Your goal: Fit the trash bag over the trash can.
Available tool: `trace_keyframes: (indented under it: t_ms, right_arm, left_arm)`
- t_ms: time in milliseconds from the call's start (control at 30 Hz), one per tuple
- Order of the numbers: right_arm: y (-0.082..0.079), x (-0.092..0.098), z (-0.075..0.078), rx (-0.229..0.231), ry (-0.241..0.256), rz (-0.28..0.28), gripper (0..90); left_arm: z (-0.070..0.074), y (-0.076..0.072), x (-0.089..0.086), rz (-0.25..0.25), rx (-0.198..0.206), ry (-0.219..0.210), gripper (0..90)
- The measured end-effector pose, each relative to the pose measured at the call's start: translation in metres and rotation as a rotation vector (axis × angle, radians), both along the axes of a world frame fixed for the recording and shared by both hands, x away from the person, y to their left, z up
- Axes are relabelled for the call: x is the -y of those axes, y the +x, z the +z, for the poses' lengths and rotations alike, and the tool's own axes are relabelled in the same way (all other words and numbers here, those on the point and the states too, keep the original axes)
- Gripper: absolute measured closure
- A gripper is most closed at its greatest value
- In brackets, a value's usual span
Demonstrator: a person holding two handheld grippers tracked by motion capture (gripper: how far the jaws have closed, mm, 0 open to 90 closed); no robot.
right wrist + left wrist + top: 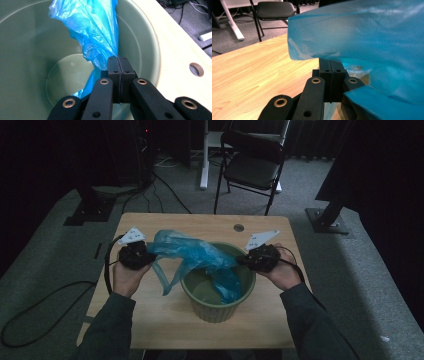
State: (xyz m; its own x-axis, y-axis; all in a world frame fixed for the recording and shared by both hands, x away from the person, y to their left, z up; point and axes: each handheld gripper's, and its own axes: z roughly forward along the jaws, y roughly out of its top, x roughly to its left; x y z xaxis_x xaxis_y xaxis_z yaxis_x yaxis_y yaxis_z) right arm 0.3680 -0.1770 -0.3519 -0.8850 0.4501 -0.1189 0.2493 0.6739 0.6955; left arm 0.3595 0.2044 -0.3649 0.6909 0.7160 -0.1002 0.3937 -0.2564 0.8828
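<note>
The left gripper (142,254) is pinching one edge of the blue bag (197,255) with its jaws pressed together, holding it above the table (150,315) left of the green bucket (218,307); the right gripper (246,259) is clamping the bag's other edge at the bucket's right rim, jaws likewise closed on the plastic; the bag is stretching between them, its lower part hanging down inside the bucket; the bucket is standing upright mid-table; a black chair (252,162) is sitting beyond the table.
</note>
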Motion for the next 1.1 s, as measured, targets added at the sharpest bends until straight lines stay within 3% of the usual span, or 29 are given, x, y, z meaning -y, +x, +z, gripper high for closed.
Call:
trace_keyframes:
  t_ms: [67, 133, 200, 300, 433, 567, 900, 1100]
  right_arm:
    - [0.0, 0.001, 0.0, -0.003, 0.008, 0.005, 86.2]
    - [-0.003, 0.002, 0.004, -0.002, 0.023, 0.017, 75.0]
    - [-0.006, 0.001, 0.009, 0.011, 0.033, 0.026, 69.5]
    - [-0.009, -0.005, 0.017, 0.028, 0.045, 0.041, 64.7]
    - [-0.01, -0.006, 0.02, 0.024, 0.057, 0.055, 60.8]
    - [-0.012, -0.006, 0.019, 0.006, 0.061, 0.063, 50.7]
    - [-0.015, -0.018, 0.027, 0.023, 0.098, 0.087, 47.4]
    - [-0.016, -0.037, 0.029, 0.036, 0.097, 0.099, 46.9]
  left_arm:
    - [0.0, -0.001, 0.003, -0.011, 0.007, 0.007, 90.0]
    - [0.002, -0.003, 0.009, -0.028, 0.014, 0.023, 90.0]
    - [0.003, -0.004, 0.014, -0.037, 0.021, 0.031, 90.0]
    - [0.005, -0.004, 0.019, -0.05, 0.026, 0.027, 90.0]
    - [0.005, -0.003, 0.022, -0.057, 0.027, 0.028, 90.0]
    - [0.004, -0.004, 0.025, -0.071, 0.029, 0.03, 90.0]
    - [0.003, -0.004, 0.035, -0.11, 0.027, 0.026, 90.0]
    - [0.003, -0.005, 0.039, -0.124, 0.028, 0.024, 90.0]
